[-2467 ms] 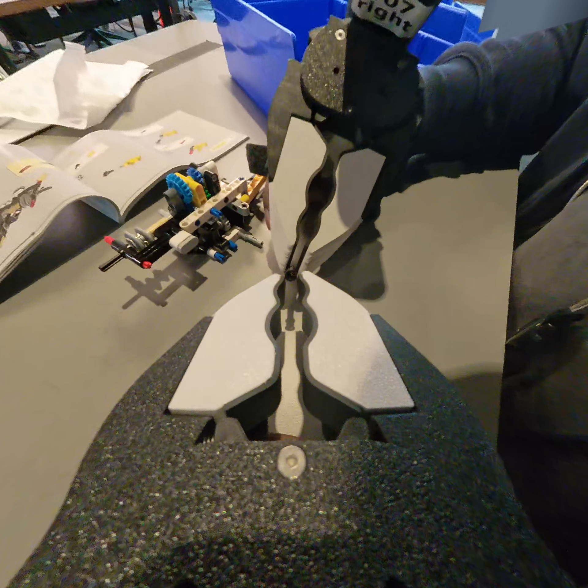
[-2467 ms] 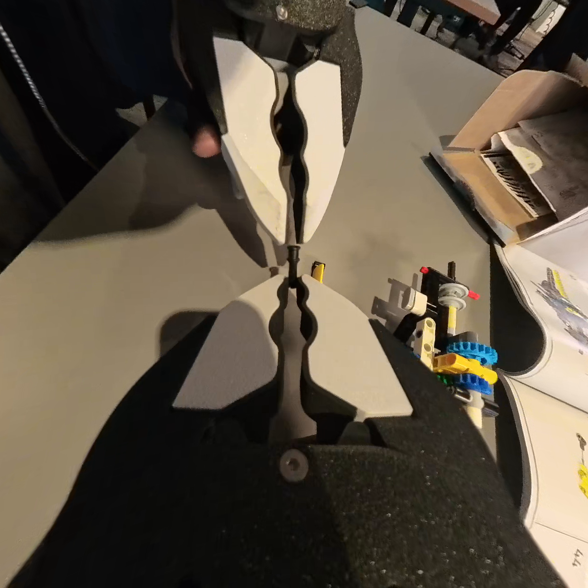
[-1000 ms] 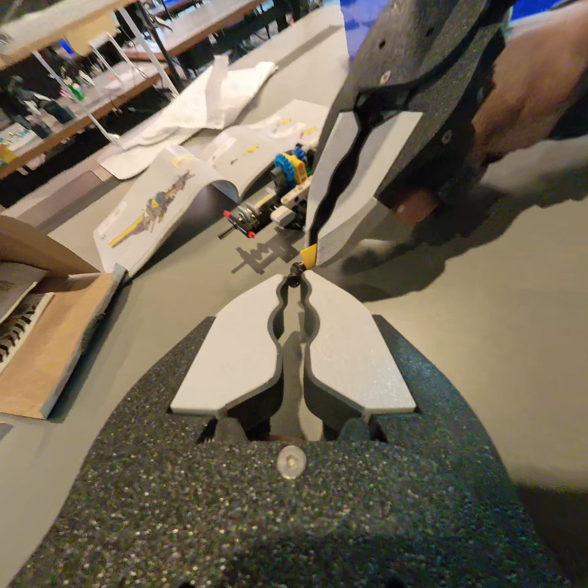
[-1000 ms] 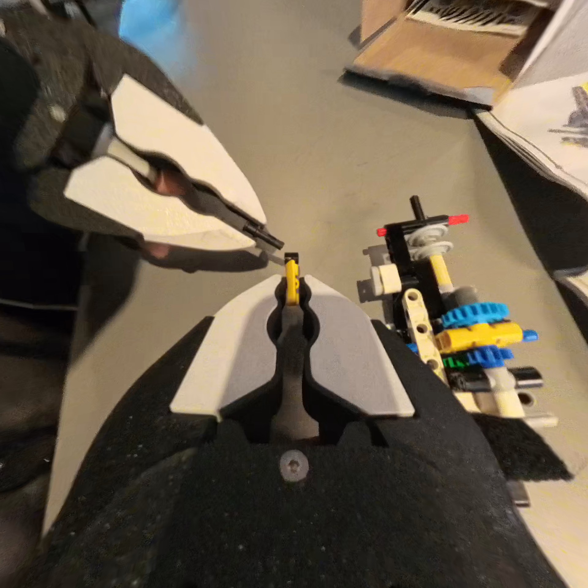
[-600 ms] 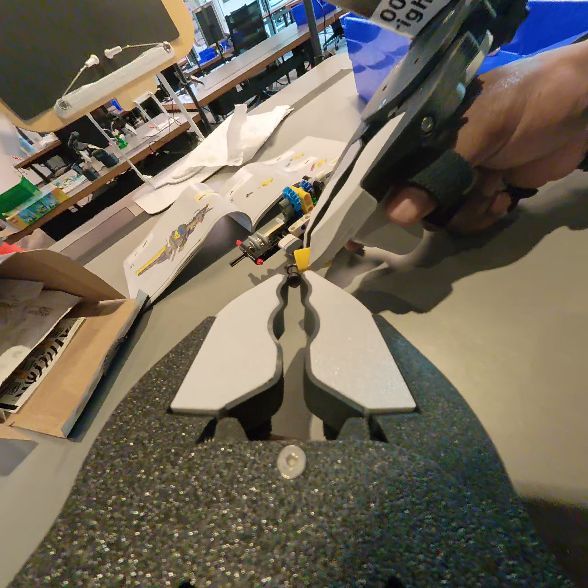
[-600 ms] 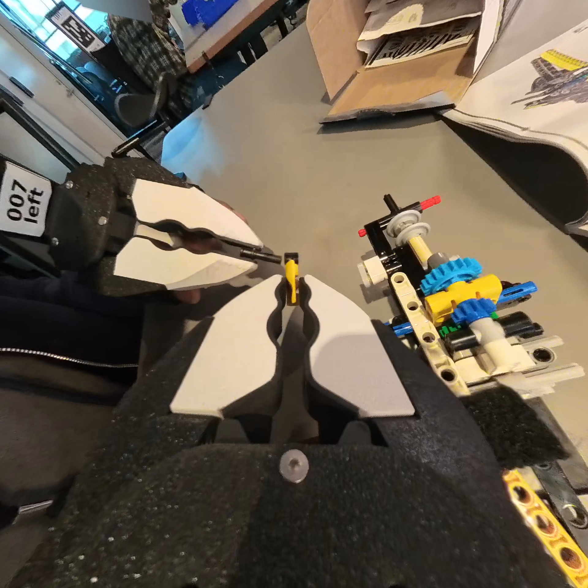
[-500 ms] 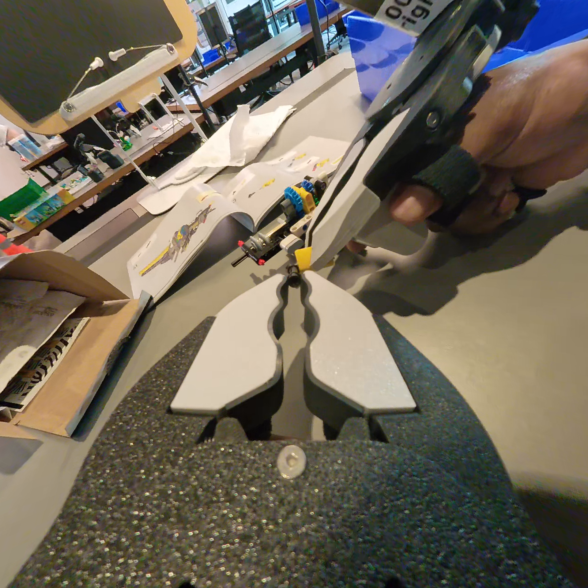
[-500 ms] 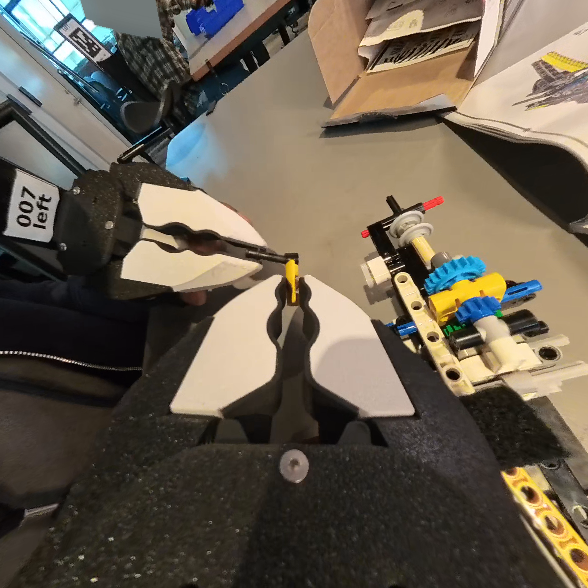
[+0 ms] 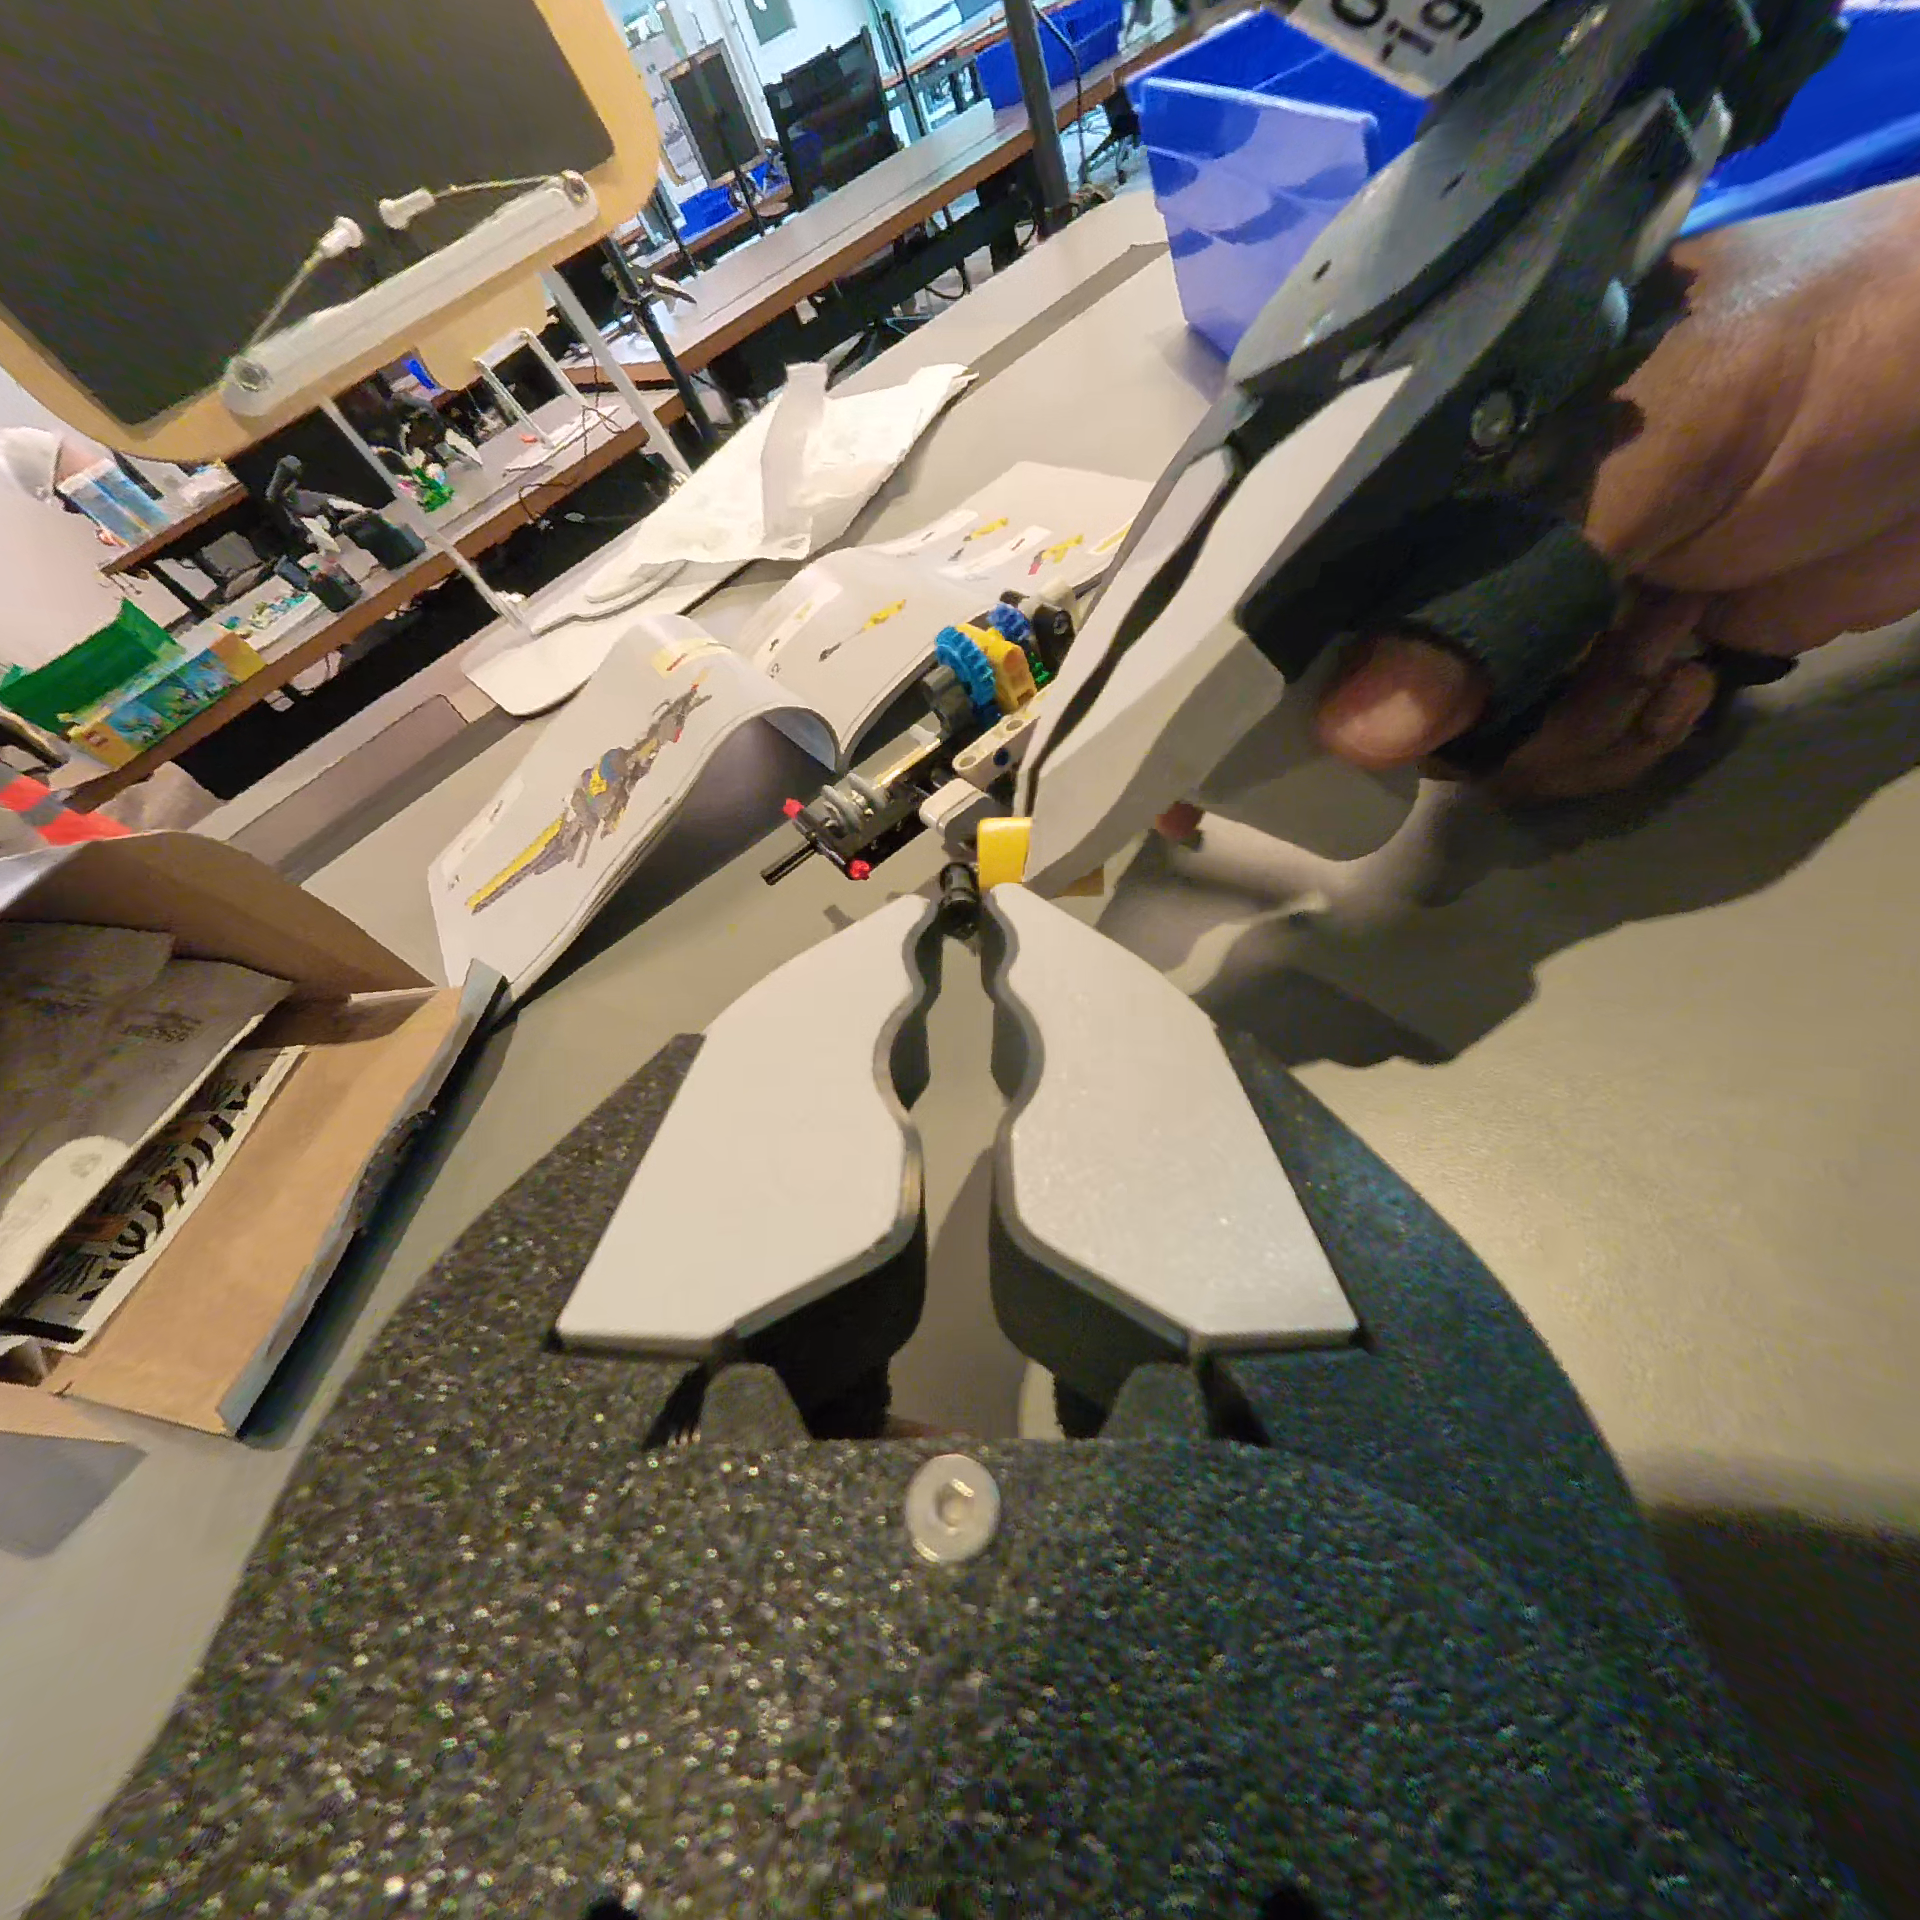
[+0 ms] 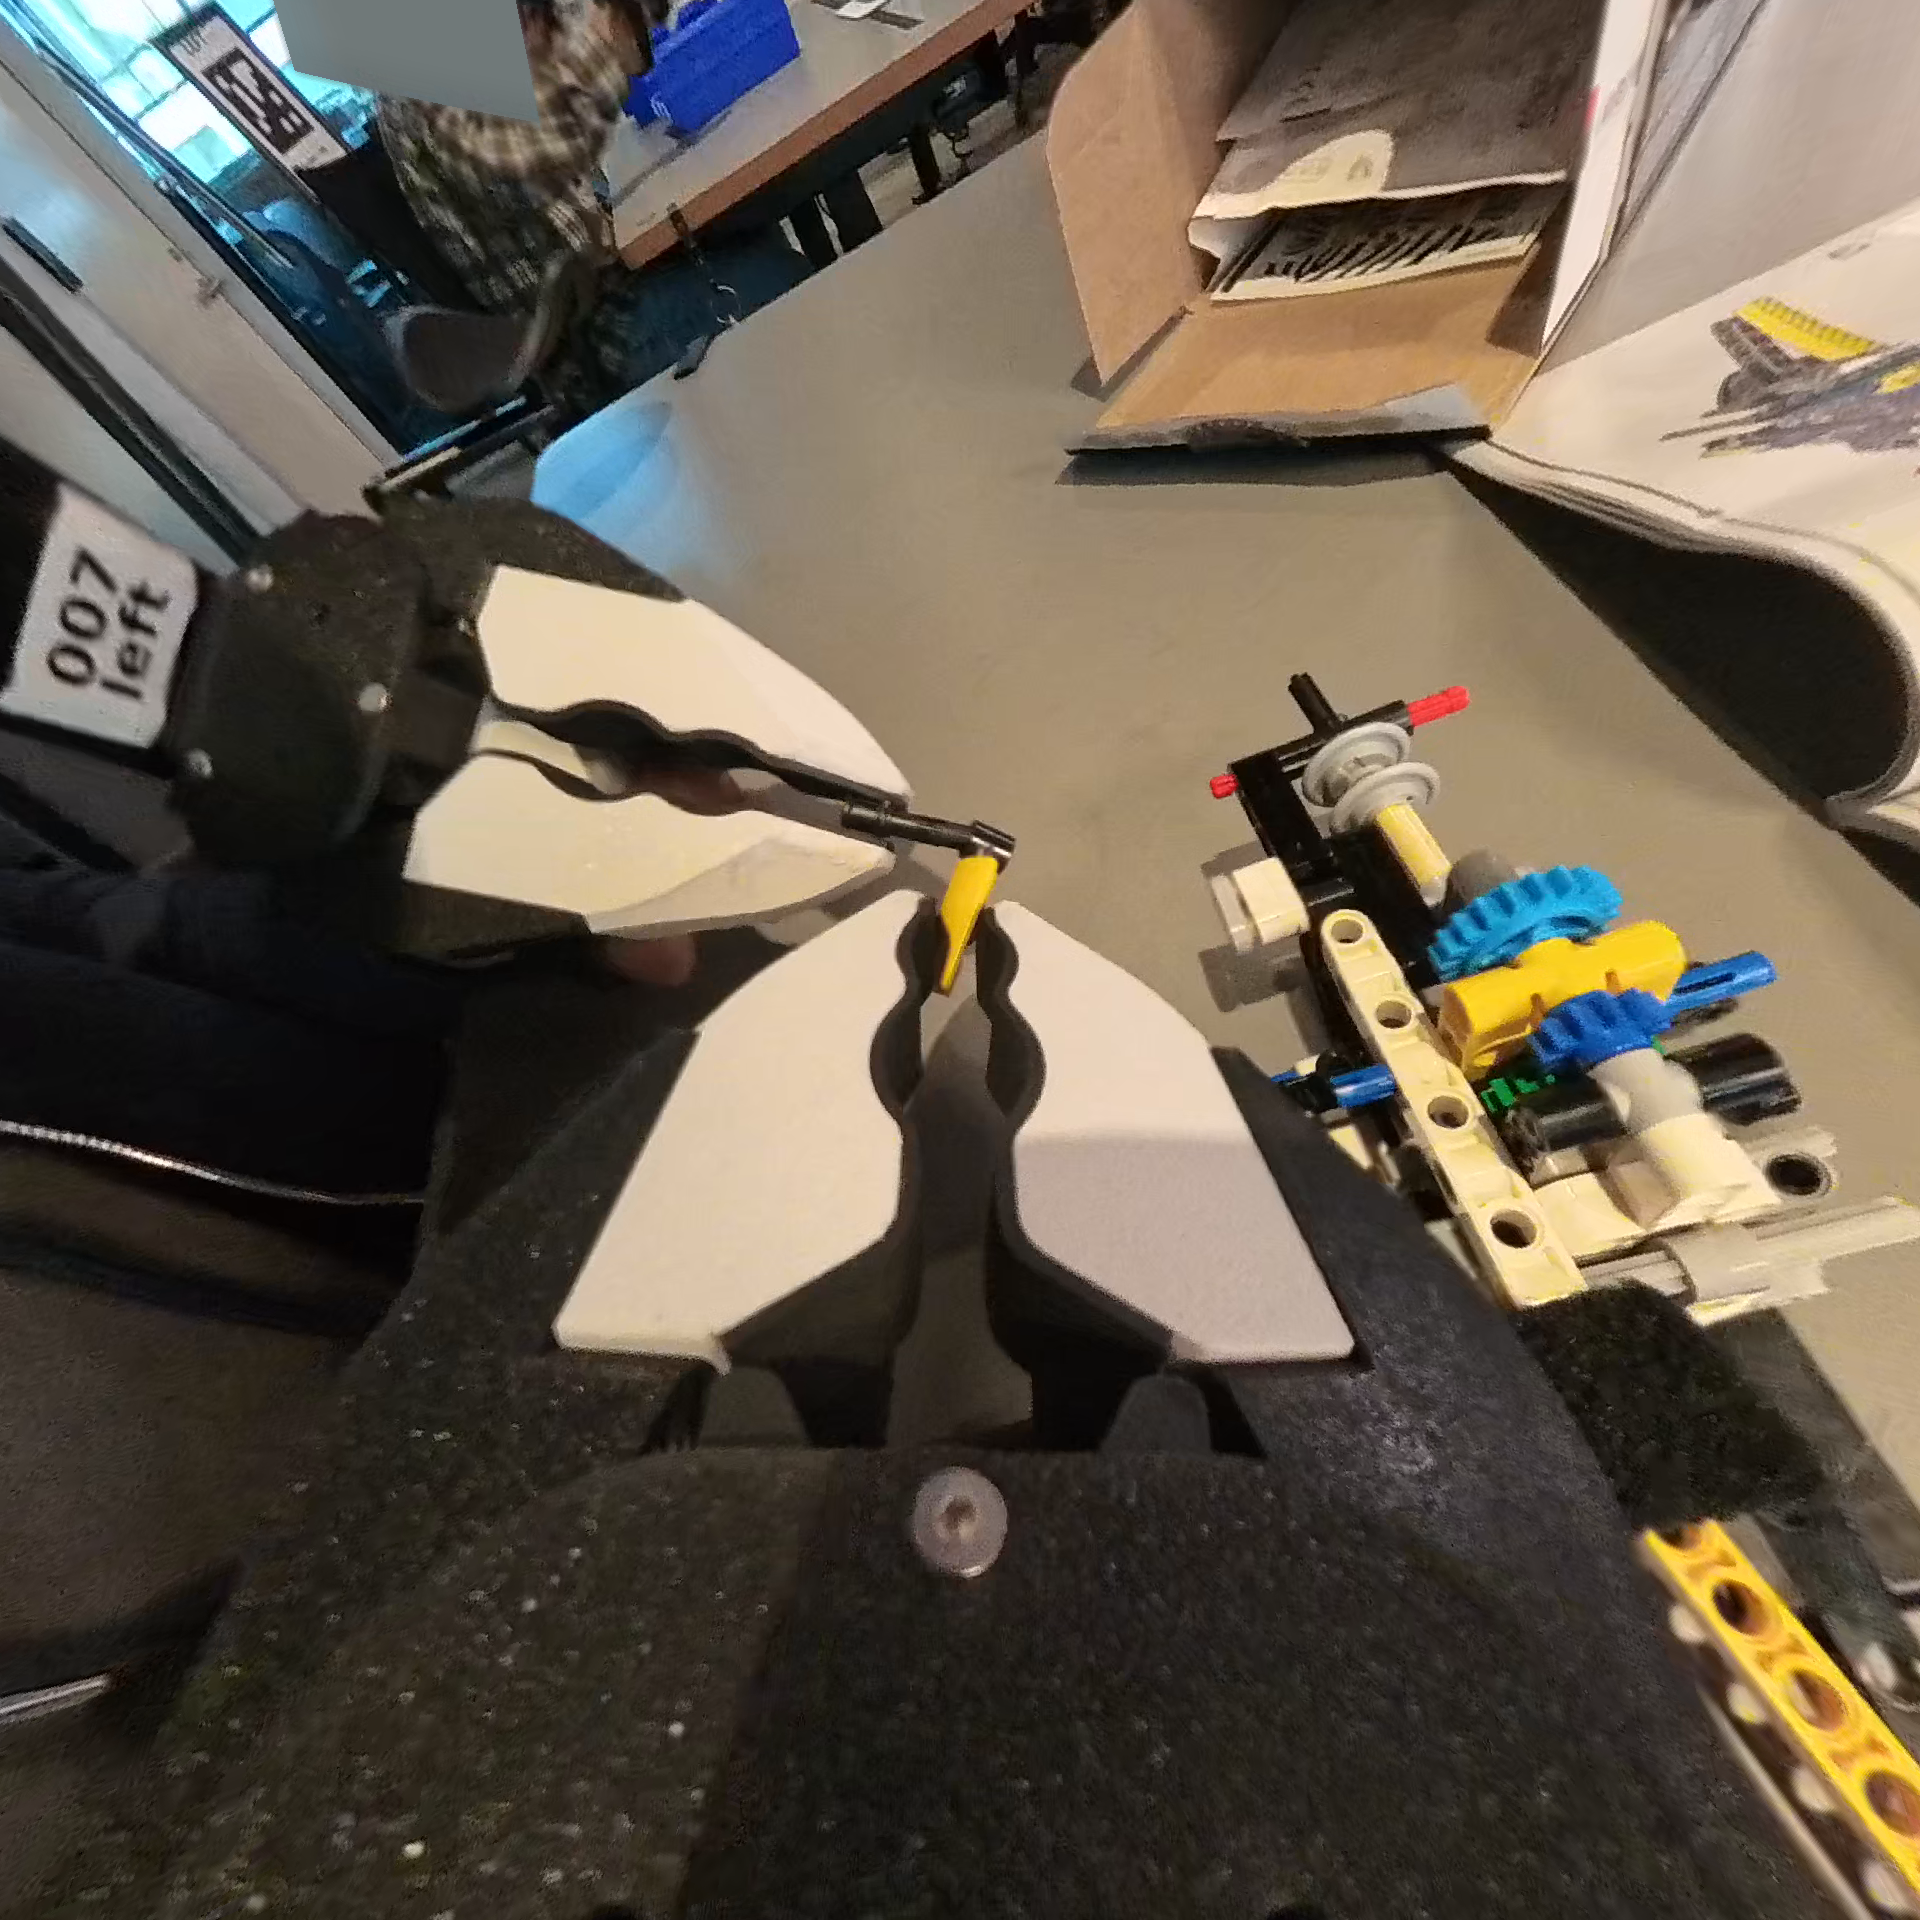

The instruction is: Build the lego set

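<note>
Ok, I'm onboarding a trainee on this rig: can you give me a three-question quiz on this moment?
1. True or false: the yellow piece is pinched in the right hand-held gripper.
2. What does the left hand-held gripper hold?
3. Where is the half-built model in the right wrist view? A) right of the fingers B) inside the cardboard box

Key: 1 true; 2 a black pin, its tip at the yellow piece's top; 3 A.

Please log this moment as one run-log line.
left tool: shut on black pin | right tool: shut on yellow piece | pin meets piece
</note>
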Demonstrator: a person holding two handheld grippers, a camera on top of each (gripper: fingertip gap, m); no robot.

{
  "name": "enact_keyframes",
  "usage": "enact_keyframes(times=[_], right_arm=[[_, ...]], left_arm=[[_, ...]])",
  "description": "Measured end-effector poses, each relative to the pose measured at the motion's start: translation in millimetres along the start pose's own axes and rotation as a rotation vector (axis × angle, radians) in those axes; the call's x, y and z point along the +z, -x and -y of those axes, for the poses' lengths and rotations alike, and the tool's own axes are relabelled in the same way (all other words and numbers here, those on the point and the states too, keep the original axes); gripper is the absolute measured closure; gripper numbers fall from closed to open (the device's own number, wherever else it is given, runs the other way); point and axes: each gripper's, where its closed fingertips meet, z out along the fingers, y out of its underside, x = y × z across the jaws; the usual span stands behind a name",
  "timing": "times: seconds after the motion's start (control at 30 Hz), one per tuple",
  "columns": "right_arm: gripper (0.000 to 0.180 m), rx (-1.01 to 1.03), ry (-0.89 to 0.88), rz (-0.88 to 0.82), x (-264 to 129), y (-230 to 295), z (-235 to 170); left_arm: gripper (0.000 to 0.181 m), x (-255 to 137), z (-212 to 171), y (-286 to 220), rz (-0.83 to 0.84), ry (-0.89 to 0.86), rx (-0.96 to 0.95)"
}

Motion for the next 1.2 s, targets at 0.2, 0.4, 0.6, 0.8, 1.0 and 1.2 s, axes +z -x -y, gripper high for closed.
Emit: enact_keyframes(times=[0.2,0.4,0.6,0.8,1.0,1.2], right_arm=[[0.173,-0.236,0.029,-0.112,-1.3,-5.8,-1.2],[0.173,-0.257,0.031,-0.129,-0.8,-5.6,-2.3],[0.172,-0.076,-0.002,-0.038,-2.5,-1.9,0.9],[0.172,-0.135,-0.013,-0.082,-2.7,-1.4,1.4],[0.172,-0.192,-0.039,-0.117,-4.0,-1.0,4.2],[0.173,-0.277,-0.061,-0.184,-5.6,-0.9,7.2]], left_arm=[[0.174,0.2,-2.8,-1.5,-0.091,0.030,-0.126],[0.174,1.5,-0.7,-1.1,-0.068,0.019,-0.111],[0.174,0.6,5.1,-0.2,-0.029,-0.029,-0.050],[0.174,1.6,6.0,0.3,-0.046,-0.028,-0.102],[0.174,1.7,8.0,1.7,-0.096,-0.028,-0.288],[0.174,1.7,9.5,3.2,-0.091,-0.034,-0.396]])
